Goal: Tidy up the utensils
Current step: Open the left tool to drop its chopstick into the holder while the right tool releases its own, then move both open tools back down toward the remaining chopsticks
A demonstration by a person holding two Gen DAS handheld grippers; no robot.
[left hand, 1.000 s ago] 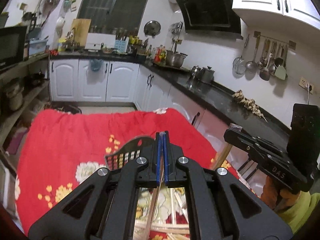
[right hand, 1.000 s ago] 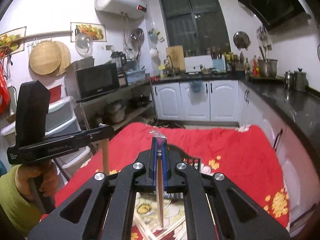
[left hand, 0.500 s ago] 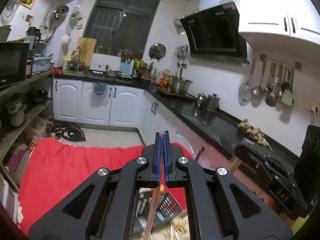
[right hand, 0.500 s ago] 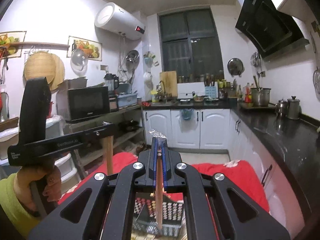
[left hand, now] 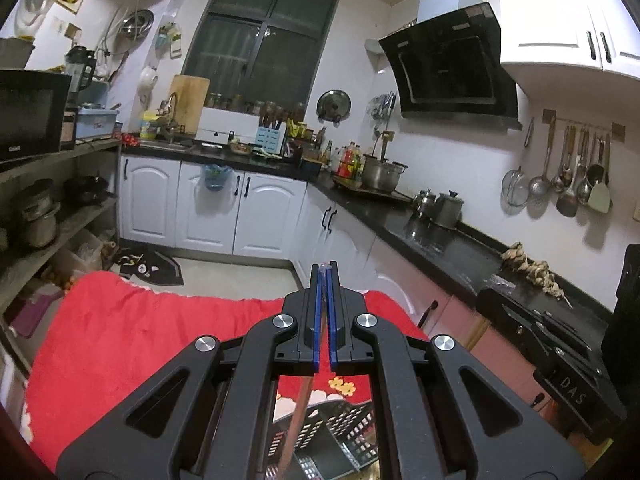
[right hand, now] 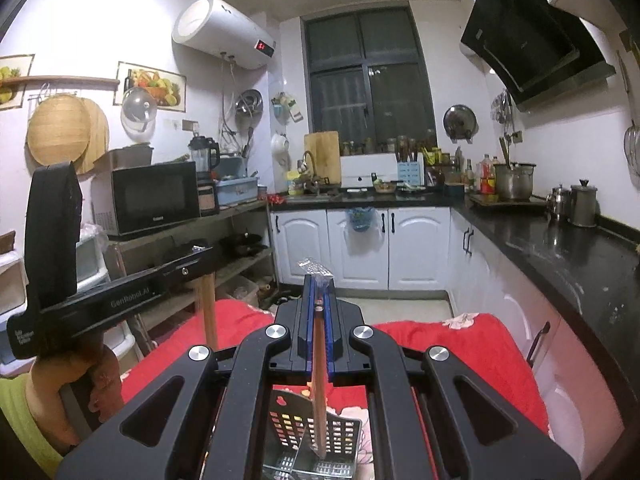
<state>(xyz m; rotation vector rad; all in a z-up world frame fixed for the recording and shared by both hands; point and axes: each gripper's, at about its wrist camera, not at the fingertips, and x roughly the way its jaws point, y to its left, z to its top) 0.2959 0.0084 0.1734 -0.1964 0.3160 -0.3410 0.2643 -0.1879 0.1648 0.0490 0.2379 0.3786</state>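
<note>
My left gripper [left hand: 325, 271] is shut on a thin wooden chopstick [left hand: 298, 412] that hangs down from its blue pads. Below it a black perforated utensil basket [left hand: 344, 440] stands on the red flowered tablecloth [left hand: 120, 340]. My right gripper [right hand: 318, 280] is shut on another wooden chopstick [right hand: 318, 380], with a bit of clear wrapper at the pad tips. That chopstick's lower end hangs over the basket [right hand: 288, 428]. In the right wrist view, the left gripper [right hand: 200, 254] shows at the left with its stick [right hand: 208, 312] hanging down.
The red cloth [right hand: 480, 352] covers the table up to its far edge. A black countertop [left hand: 440, 240] with pots runs along the right, with white cabinets [right hand: 360, 248] at the back and shelves with a microwave [right hand: 154, 196] on the left. The other gripper's body [left hand: 560, 364] is close at the right.
Both grippers have risen and tipped up with their chopsticks. The loose chopsticks on the cloth have dropped out of view, and the basket now sits at the bottom of both views.
</note>
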